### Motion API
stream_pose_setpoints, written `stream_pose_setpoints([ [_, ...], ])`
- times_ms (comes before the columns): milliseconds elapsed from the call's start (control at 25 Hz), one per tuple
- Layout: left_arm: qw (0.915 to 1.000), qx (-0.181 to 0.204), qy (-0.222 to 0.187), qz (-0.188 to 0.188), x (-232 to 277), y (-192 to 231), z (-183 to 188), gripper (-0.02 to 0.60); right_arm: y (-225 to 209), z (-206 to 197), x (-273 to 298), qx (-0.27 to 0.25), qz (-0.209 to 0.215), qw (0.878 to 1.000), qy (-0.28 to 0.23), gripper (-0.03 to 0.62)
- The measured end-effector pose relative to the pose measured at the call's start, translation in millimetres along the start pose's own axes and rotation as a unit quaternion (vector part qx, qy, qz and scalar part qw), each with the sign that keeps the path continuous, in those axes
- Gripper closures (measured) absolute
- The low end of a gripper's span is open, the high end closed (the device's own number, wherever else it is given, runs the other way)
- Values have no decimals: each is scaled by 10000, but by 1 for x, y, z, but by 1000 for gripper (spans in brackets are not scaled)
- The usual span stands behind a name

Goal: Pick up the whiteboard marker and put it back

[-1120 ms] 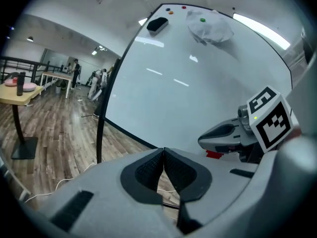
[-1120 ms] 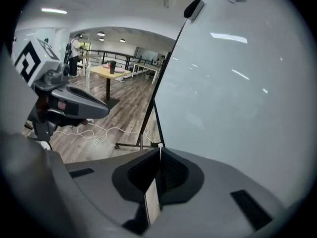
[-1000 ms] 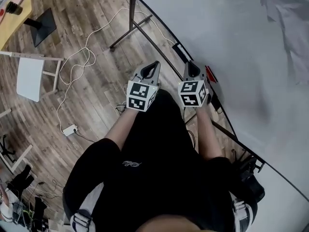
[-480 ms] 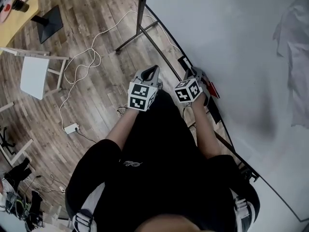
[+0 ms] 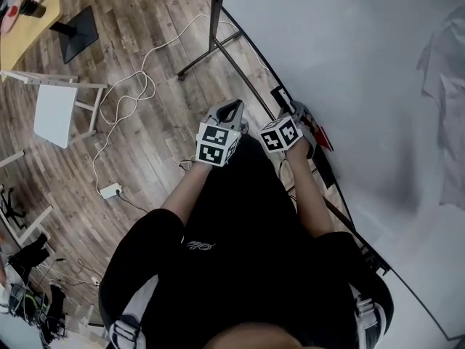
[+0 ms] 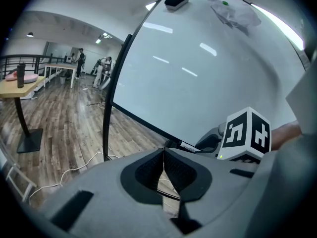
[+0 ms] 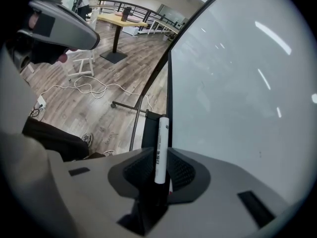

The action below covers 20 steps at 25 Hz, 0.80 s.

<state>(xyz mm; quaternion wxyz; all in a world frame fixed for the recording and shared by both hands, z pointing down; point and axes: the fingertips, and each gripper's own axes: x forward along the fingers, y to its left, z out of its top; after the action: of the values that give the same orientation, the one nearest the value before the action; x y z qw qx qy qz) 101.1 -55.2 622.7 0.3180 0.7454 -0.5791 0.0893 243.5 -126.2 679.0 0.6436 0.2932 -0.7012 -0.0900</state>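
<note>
The white whiteboard marker (image 7: pixel 161 133) with a black end lies lengthwise between the jaws of my right gripper (image 7: pixel 159 151), on the black tray (image 7: pixel 147 131) along the whiteboard's (image 7: pixel 237 83) lower edge. These jaws have just been opening; a gap shows beside the marker, so the pads do not press it. In the left gripper view the marker (image 6: pixel 192 147) lies on the ledge by the right gripper's marker cube (image 6: pixel 246 134). My left gripper (image 6: pixel 163 153) is shut and empty. In the head view, left gripper (image 5: pixel 232 108) and right gripper (image 5: pixel 293 112) sit side by side at the board's bottom edge.
A red item (image 5: pixel 320 138) rests on the ledge just right of the right gripper. The board's black stand legs (image 5: pixel 211 53) reach onto the wooden floor, where a white cable (image 5: pixel 123 100) trails. A white chair (image 5: pixel 54 115) and a yellow table (image 5: pixel 25 17) stand at the left.
Both grippers have sunk a little toward the board's ledge. The right gripper rolled, its cube now showing a different face, and it sits closer to the tray.
</note>
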Motion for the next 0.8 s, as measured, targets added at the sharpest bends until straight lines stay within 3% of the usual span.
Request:
stream_pose_setpoints([
  [440,10000,-2,-66,61,-10,1,1,574,-2,5,-3,159,-69,9995,-278,537],
  [640,9997,6,-190,132,-27,8,6,574,-5,33,-38,563,-65,9926,-1069,537],
  [800,9990,14,-400,203,-44,11,20,574,-4,69,-79,1082,161,9725,-2058,537],
])
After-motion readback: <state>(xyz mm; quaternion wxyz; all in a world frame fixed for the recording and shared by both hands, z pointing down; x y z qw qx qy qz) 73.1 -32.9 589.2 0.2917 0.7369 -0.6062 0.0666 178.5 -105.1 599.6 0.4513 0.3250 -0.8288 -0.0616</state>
